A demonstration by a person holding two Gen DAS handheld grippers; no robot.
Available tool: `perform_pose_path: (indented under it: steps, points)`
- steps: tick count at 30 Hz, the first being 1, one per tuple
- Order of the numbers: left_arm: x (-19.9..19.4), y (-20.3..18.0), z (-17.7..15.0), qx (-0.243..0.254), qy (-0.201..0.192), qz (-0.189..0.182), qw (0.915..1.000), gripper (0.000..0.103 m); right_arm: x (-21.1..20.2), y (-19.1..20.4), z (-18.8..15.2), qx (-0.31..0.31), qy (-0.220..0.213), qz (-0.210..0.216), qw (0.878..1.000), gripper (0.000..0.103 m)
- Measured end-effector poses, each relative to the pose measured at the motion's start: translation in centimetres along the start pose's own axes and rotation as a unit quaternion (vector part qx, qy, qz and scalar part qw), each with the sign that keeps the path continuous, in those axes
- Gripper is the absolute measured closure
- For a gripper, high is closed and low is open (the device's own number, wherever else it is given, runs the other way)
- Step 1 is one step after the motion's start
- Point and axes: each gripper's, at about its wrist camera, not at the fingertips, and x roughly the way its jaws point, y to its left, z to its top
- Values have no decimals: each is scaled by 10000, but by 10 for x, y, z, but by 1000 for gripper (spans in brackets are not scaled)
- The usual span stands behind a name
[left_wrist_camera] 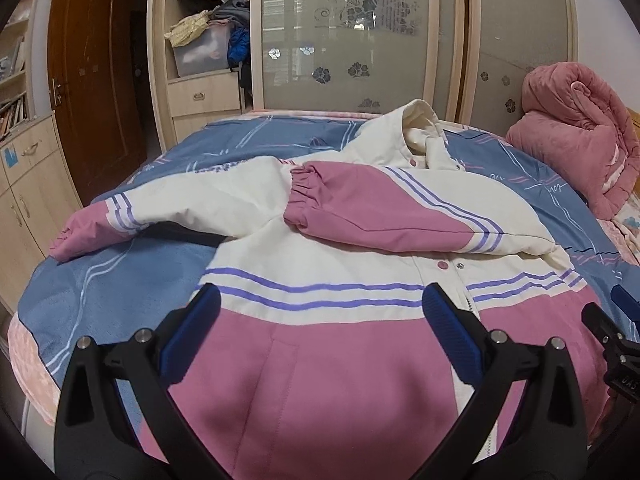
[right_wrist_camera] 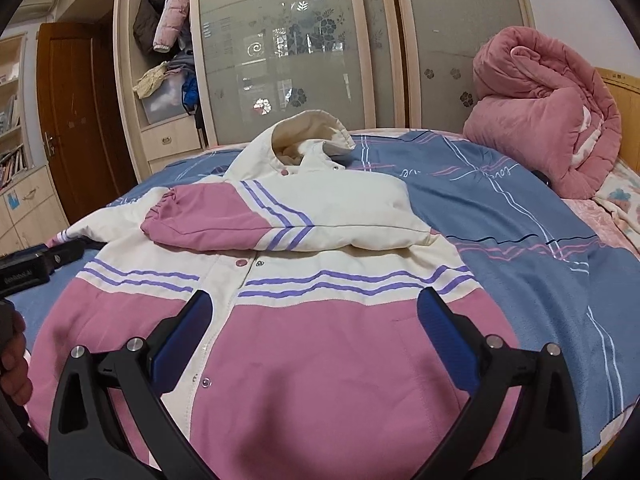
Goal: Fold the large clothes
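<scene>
ribbed blue fingers (left_wrist_camera: 450, 332) spread above smooth pink-cream jacket (left_wrist_camera: 320, 360)

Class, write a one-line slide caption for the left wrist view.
Open left gripper above a pink-and-cream hooded jacket on the blue patterned bedspread, one sleeve folded across its chest.

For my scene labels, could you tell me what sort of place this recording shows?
Most likely a home bedroom: the jacket lies on a bed with a blue patterned cover, a sliding-door wardrobe stands behind, and a rolled pink quilt sits at the bed's head.
</scene>
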Motion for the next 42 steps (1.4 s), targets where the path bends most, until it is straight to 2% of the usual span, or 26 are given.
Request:
perform_pose_path:
  steps: [17,21,23,26,29,32,35,37,38,39,41,42]
  points:
    - [6,0,-4,61,116,-226,9997,2,3,-2,0,25,-34,-150,9999,1]
    - [6,21,3,-344,107,-494,9981,2,8,-3,0,41,32,-116,9999,1]
    - [6,51,12,-878,25,-817,9928,2,10,-3,0,61,50,-93,9999,1]
    - [9,109,22,-1786,-140,-1273,9756,2,13,-1,-1,72,100,-42,9999,1]
    - [20,187,22,-2870,-324,-1518,9453,2,16,1,-2,38,153,0,9999,1]
    - [25,254,10,-3670,-599,-1433,9171,2,18,2,-4,44,197,34,9998,1]
    - [28,310,-2,-4088,-790,-1121,9022,2,19,1,-4,78,209,37,9997,1]
    - [33,341,-13,-4397,-891,-1062,8874,2,20,-1,-4,138,230,52,9996,1]
    - [37,357,-20,-4609,-887,-1091,8763,2,20,-2,-4,168,242,61,9995,1]
    - [46,376,-31,-4925,-871,-1186,8578,2,21,-2,-5,186,250,62,9995,1]
    - [59,402,-46,-5376,-861,-1383,8273,2,23,-1,-5,189,270,62,9994,1]
    - [66,414,-54,-5548,-880,-1387,8156,3,24,0,-6,179,284,62,9994,1]
